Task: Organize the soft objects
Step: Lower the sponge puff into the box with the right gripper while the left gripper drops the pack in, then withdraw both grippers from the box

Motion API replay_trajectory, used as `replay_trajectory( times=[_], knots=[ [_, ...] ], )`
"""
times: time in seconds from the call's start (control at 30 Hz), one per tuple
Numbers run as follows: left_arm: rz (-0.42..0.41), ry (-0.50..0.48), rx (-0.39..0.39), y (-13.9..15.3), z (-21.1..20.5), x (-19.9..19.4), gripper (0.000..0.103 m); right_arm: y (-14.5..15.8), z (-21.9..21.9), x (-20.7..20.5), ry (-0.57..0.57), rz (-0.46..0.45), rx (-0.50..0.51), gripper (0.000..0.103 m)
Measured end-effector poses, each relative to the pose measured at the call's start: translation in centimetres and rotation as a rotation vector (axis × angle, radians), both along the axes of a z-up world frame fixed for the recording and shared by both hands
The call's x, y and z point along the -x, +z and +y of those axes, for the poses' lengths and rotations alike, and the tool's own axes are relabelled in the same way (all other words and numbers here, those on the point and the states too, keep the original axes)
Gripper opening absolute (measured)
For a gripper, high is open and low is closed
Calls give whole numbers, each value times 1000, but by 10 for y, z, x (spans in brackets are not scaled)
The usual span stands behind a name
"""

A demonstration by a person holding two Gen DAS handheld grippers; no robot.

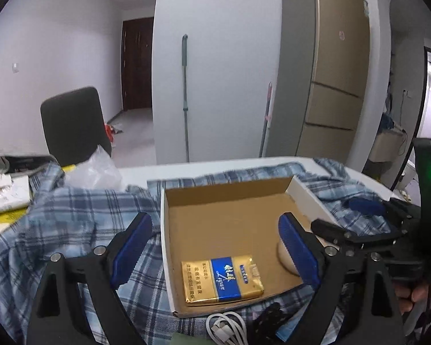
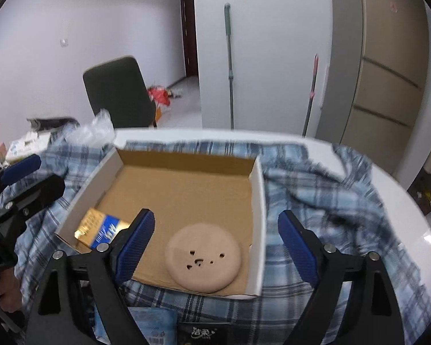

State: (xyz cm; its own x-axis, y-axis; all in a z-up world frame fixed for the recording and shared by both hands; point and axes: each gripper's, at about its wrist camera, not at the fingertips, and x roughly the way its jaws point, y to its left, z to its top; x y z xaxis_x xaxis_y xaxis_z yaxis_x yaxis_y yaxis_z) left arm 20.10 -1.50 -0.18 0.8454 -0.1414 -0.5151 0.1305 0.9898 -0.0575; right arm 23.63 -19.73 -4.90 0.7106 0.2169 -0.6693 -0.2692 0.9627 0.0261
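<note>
A shallow cardboard box sits on a blue plaid shirt spread over the white table. Inside lie a gold and blue soft pack and a round beige pad with small holes, partly hidden in the left wrist view. My left gripper is open above the box's near left part, holding nothing. My right gripper is open above the beige pad, holding nothing.
A white cable and a dark packet lie at the near edge. A clear plastic bag and papers lie at the left. A dark chair, a mop and a fridge stand behind the table.
</note>
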Motion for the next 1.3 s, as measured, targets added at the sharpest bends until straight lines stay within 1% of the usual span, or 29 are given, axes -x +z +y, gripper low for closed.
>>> replay_trajectory(
  times=[0.1,0.23,0.4,0.5,0.6,0.7,0.77,0.93,1.03,1.1,1.13,1.17,1.2,1.3],
  knots=[
    [-48,1,-6,19,-2,18,91,26,-5,12,-5,-61,1,87],
    [-109,-2,-27,40,-6,49,91,58,-11,42,2,-126,-3,87],
    [-180,11,-7,53,-4,93,91,72,-17,80,21,-174,-15,87],
    [-188,6,2,54,-5,112,91,70,-22,100,21,-188,-31,87],
    [-188,3,8,50,-5,126,91,63,-27,113,22,-182,-45,87],
    [-194,27,16,41,-5,135,91,56,-31,126,13,-195,-42,87],
    [-189,21,12,32,-6,136,91,51,-33,133,2,-215,-31,87],
    [-188,7,0,9,-10,132,91,32,-31,136,-2,-224,11,87],
    [-179,7,-9,0,-10,130,91,23,-29,131,0,-211,26,87],
    [-191,16,-9,-1,-10,130,92,21,-31,128,12,-184,11,87],
    [-197,15,-7,-1,-10,131,93,21,-33,127,11,-174,2,87],
    [-203,14,-9,-2,-10,132,96,21,-35,127,5,-171,-1,87],
    [-215,19,-16,-1,-10,134,103,21,-37,127,2,-169,2,87],
    [-260,13,-30,1,-13,143,103,21,-43,126,-13,-150,2,87]
  ],
)
